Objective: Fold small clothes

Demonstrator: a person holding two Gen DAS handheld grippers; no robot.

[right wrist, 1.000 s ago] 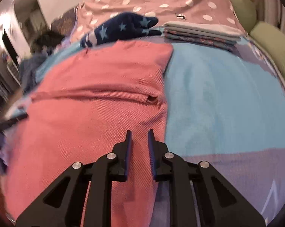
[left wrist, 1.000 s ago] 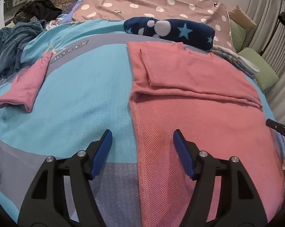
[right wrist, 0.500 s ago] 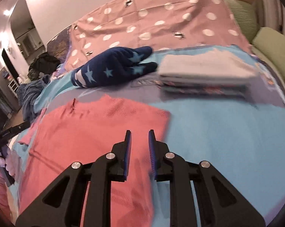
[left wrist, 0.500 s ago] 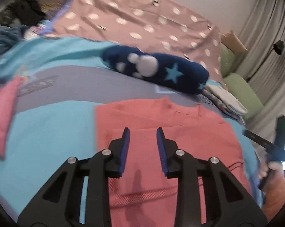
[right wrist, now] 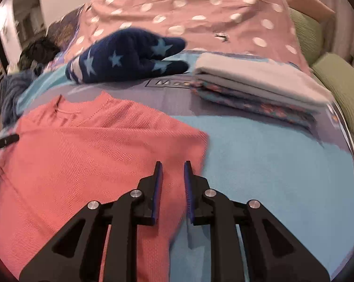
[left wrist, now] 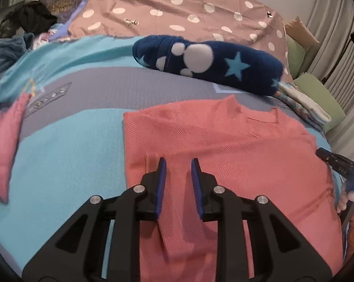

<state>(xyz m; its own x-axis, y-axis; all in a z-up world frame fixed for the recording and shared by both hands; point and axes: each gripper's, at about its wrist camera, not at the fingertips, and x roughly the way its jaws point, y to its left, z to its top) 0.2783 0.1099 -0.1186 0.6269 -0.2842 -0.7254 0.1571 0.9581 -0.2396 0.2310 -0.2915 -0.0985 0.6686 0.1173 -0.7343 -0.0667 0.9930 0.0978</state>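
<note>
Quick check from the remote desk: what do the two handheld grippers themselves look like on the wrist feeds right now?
Both look alike. The left gripper and the right gripper each have a matte black frame with triangular cut-outs, round silver screw heads at the pivots, and two flat fingers faced with blue pads. No cables or printed markings show. No sleeve shows in either view.

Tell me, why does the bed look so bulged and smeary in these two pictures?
Left wrist view: the fisheye lens bows the bedspread; sharp gripper shadows cross the coral shirt. Right wrist view: same bulge, motion blur smearing the folded stack and dotted sheet.
</note>
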